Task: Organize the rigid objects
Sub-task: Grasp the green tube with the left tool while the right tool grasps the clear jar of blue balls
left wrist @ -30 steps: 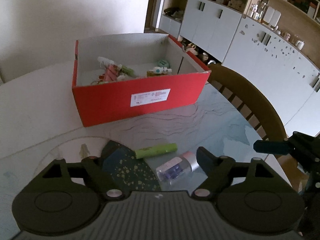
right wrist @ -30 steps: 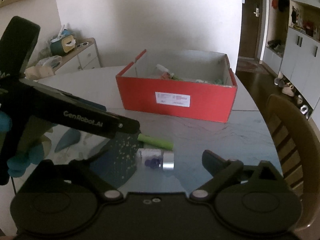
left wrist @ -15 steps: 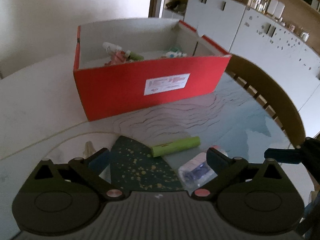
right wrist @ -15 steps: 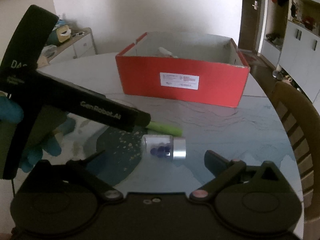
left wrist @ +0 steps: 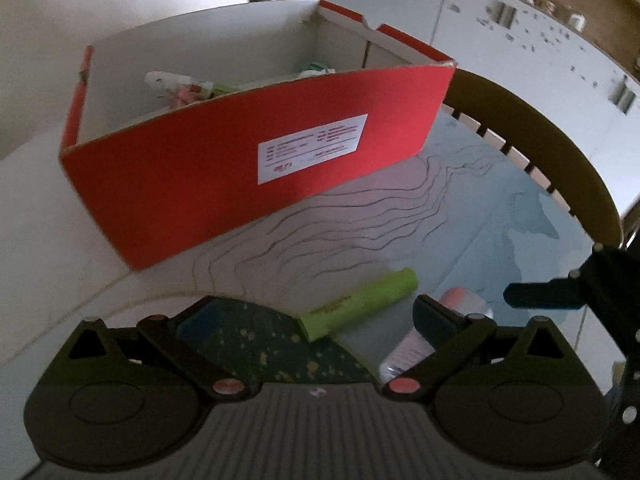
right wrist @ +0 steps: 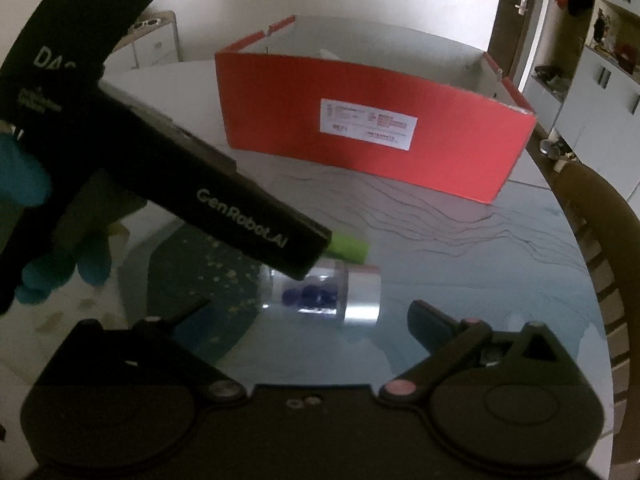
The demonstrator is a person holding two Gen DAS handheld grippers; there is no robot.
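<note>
Both views are dim and slightly motion-blurred. Soft daylight glares off the glossy table (right wrist: 500, 264). Fisheye bends straight lines, and the corners vignette to black.

- The left gripper (left wrist: 316, 312) is tilting downward, its jaws standing wide apart and gripping nothing.
- The right gripper (right wrist: 308, 312) is also pointing down, jaws spread wide and empty.
- A hand in a blue glove (right wrist: 28, 184) is holding the left gripper's handle.

Two wrist cameras, low over the table (left wrist: 460, 216)
Both look steeply down, near, sharing the red box (left wrist: 208, 184), green tube (left wrist: 360, 304) and jar (right wrist: 324, 296).
</note>
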